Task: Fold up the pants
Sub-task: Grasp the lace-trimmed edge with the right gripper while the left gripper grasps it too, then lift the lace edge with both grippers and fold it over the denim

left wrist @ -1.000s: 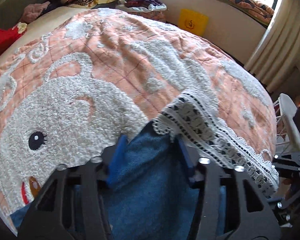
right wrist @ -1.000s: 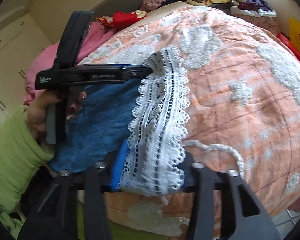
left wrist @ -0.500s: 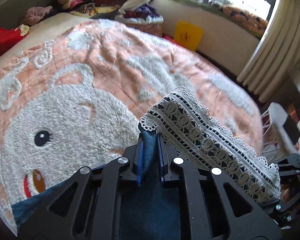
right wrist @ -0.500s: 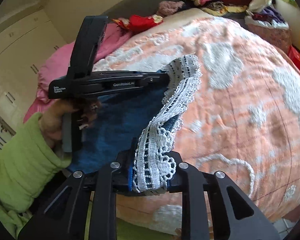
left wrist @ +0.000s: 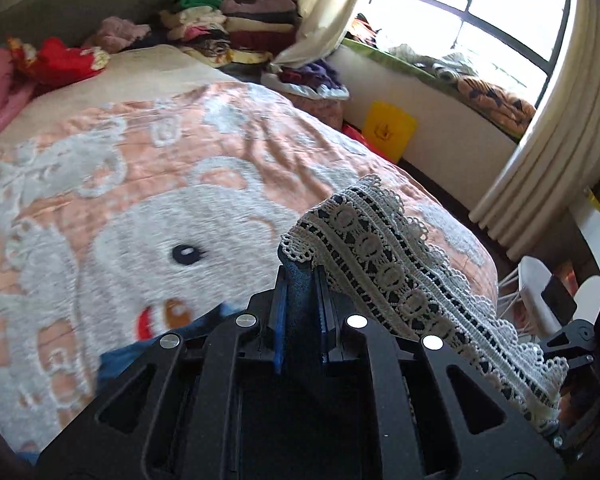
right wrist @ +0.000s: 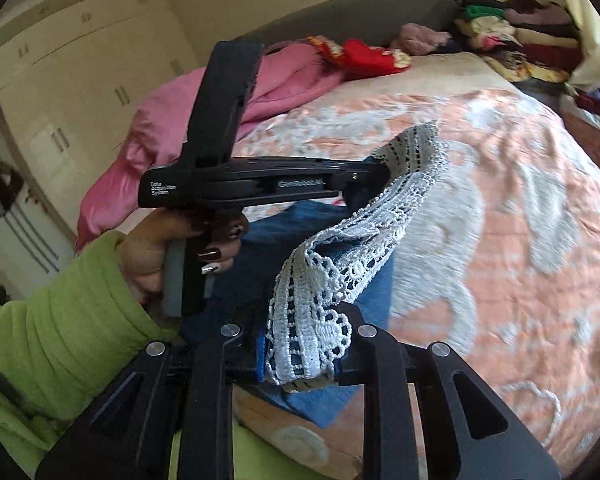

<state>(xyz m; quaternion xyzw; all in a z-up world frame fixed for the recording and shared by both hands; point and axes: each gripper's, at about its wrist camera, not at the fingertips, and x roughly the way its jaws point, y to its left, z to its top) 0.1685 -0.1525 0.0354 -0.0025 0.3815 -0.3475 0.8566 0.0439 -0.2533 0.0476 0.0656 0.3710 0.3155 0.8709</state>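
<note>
The pants are blue denim [right wrist: 324, 216] with a white lace hem [left wrist: 396, 264], lifted above an orange quilt [left wrist: 220, 152]. My left gripper [left wrist: 302, 280] is shut on one corner of the lace hem, blue cloth pinched between its pads. My right gripper [right wrist: 304, 344] is shut on the other corner of the hem [right wrist: 328, 280]. The lace band stretches between the two grippers. The left gripper also shows in the right wrist view [right wrist: 356, 178], held by a hand in a green sleeve. The rest of the denim hangs below.
The quilt with a white bunny design [left wrist: 188, 240] covers the bed. A pink blanket [right wrist: 180, 120] and red cloth [left wrist: 56, 60] lie at the head. Stacked folded clothes [left wrist: 236, 28] sit at the far corner. A yellow bag [left wrist: 388, 128], curtain [left wrist: 540, 152] and white rack [left wrist: 536, 292] stand on the right.
Both grippers closed on the lace hem corners and lifted the pants off the quilt. The hem now hangs raised between them, and both views look further across the room.
</note>
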